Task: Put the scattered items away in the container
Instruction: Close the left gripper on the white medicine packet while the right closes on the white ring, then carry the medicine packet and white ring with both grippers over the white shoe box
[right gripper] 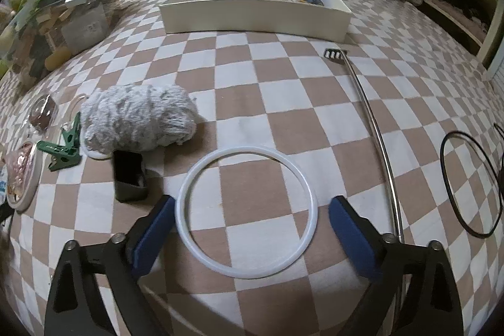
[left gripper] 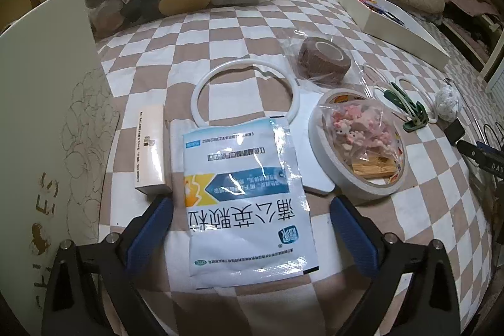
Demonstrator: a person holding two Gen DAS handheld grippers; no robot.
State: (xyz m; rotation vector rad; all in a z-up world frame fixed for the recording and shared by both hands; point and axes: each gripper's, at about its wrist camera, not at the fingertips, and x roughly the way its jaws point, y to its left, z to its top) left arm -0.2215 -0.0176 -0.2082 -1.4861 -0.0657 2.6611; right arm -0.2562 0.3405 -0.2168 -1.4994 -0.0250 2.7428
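Two grippers: my left gripper point(left gripper: 252, 229) hangs with jaws spread over the medicine sachet point(left gripper: 244, 200), pads clear of it on both sides; my right gripper point(right gripper: 252, 229) is spread the same way, its left pad just beside the rim of a white ring point(right gripper: 247, 211), nothing pinched.
Container: the white tray point(right gripper: 252, 18) sits at the far side of the checkered bedspread point(right gripper: 283, 103), well apart from both targets, already holding small colourful items.
Risk, sachet: it is flat and glossy, so I judge my pads could slide over it or crumple it instead of lifting.
Risk, ring: thin and flat on soft cloth; closing across its width may squash it or snag the bedspread.
Risk, neighbours: the slim box point(left gripper: 150, 153) touches the sachet's edge and could get dragged.
White rings: two at least, one in each view; a third near the green clip point(left gripper: 406, 111) is possible, hard to tell.
Tape rolls: one white point(left gripper: 356, 147), one brown point(left gripper: 324, 60).
Yarn bundle: one point(right gripper: 138, 122).
Black loop: one point(right gripper: 469, 185).
Metal rod: one point(right gripper: 375, 128).
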